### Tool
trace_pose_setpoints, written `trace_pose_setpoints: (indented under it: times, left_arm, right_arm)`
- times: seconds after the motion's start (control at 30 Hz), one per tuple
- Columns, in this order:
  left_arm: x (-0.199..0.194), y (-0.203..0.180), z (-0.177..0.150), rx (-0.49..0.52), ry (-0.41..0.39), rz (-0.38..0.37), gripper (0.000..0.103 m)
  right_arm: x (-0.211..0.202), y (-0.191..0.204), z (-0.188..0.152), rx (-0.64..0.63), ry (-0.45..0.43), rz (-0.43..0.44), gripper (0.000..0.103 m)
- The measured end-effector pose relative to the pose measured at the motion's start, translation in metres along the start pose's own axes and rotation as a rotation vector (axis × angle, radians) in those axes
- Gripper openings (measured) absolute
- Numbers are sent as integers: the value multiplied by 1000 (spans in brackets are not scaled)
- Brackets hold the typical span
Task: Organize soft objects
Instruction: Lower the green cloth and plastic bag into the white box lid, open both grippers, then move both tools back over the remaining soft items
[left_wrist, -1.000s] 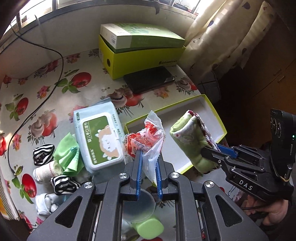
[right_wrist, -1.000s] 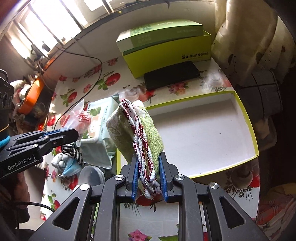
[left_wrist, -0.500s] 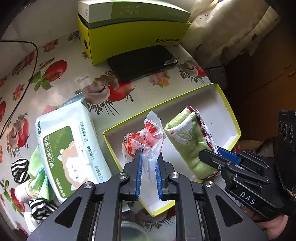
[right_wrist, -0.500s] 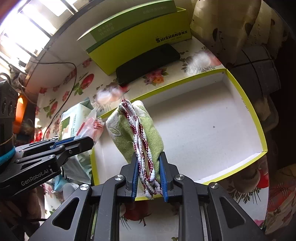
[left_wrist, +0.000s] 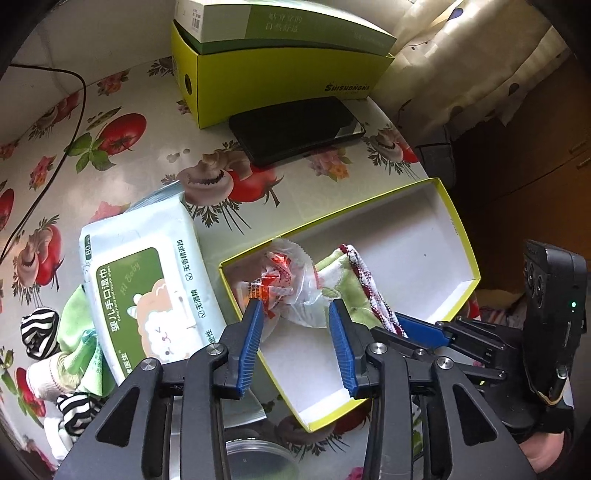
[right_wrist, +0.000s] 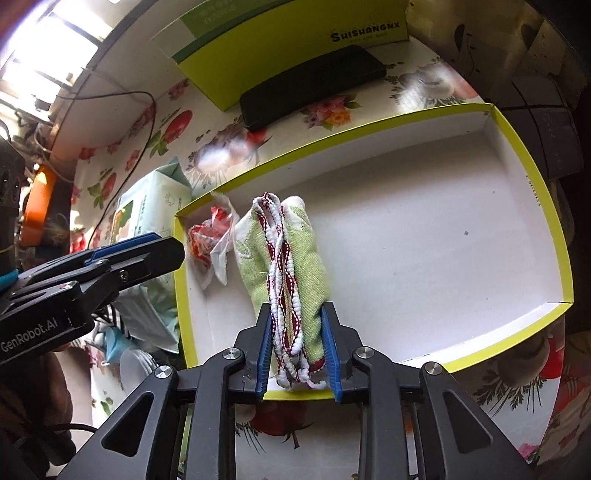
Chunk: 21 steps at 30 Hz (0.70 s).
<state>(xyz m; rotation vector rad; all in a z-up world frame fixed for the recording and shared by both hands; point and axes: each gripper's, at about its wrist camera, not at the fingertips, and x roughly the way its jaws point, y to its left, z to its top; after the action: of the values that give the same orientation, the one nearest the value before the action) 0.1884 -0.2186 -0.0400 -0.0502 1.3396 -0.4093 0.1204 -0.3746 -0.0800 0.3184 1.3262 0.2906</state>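
A shallow yellow-rimmed box lid (left_wrist: 460, 236) (right_wrist: 554, 221) lies on the table. My left gripper (left_wrist: 295, 314) is open over its left end; a clear plastic bag with red print (left_wrist: 284, 288) (right_wrist: 207, 240) lies loose in the lid between and beyond the fingers. My right gripper (right_wrist: 295, 328) holds a folded green towel with red-and-white trim (right_wrist: 291, 254) (left_wrist: 347, 273) low in the lid, right beside the bag. Its jaws stand slightly parted, still touching the towel.
A wet-wipes pack (left_wrist: 144, 280) lies left of the lid, with striped socks (left_wrist: 37, 328) and a green cloth (left_wrist: 77, 332) beyond. A black phone (left_wrist: 295, 129) and stacked green boxes (left_wrist: 280, 74) sit at the back. A round lid (left_wrist: 258, 458) is near me.
My left gripper opened and let the plastic bag drop into the lid. Both grippers moved lower into the lid; my right jaws widened a little around the towel.
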Motion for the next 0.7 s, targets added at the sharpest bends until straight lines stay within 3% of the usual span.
trace_pose_setpoints:
  times: [0.3,0.7]
  left_arm:
    - [-33,1,-17,13,-61,47,39]
    - [-84,8,-56,40,-146,111,39]
  right_arm:
    - [-27,27,-9,-81,-66,-6,52]
    - [-64,73,-36,-218,-116,-20,55]
